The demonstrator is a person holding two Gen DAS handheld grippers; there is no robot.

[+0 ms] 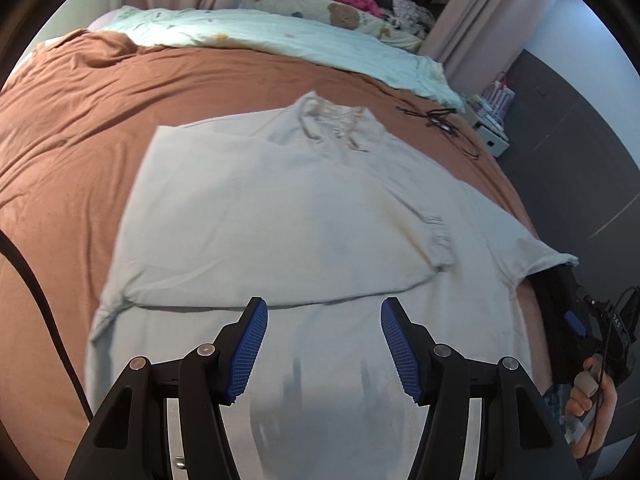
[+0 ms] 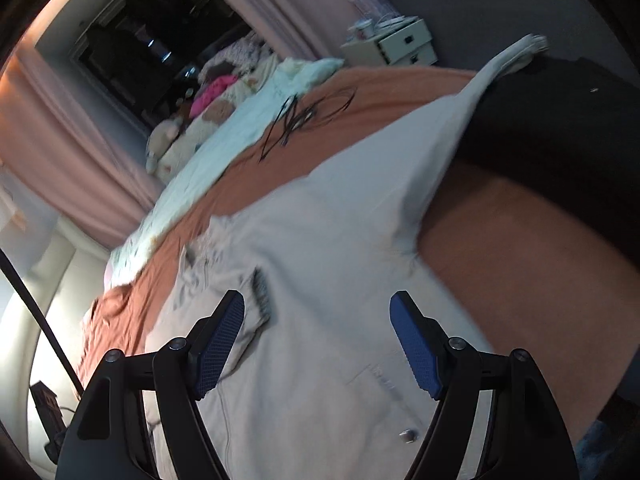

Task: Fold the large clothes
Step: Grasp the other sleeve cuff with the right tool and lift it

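A large pale grey-white shirt (image 1: 288, 216) lies spread on the brown bedsheet (image 1: 80, 128), collar at the far end. Its left sleeve is folded in across the body; its right sleeve (image 1: 532, 248) hangs over the bed's right edge. My left gripper (image 1: 324, 308) is open and empty, just above the shirt's lower part. My right gripper (image 2: 318, 300) is open and empty above the shirt (image 2: 320, 240), near a striped cuff (image 2: 262, 292). The right gripper also shows in the left wrist view (image 1: 588, 320), held in a hand at the bed's right edge.
A light green quilt (image 1: 260, 36) and soft toys (image 1: 340, 14) lie at the bed's far end. Black cables (image 1: 440, 118) lie on the sheet beyond the collar. A white bedside drawer unit (image 2: 404, 46) stands by the pink curtain (image 2: 68, 148).
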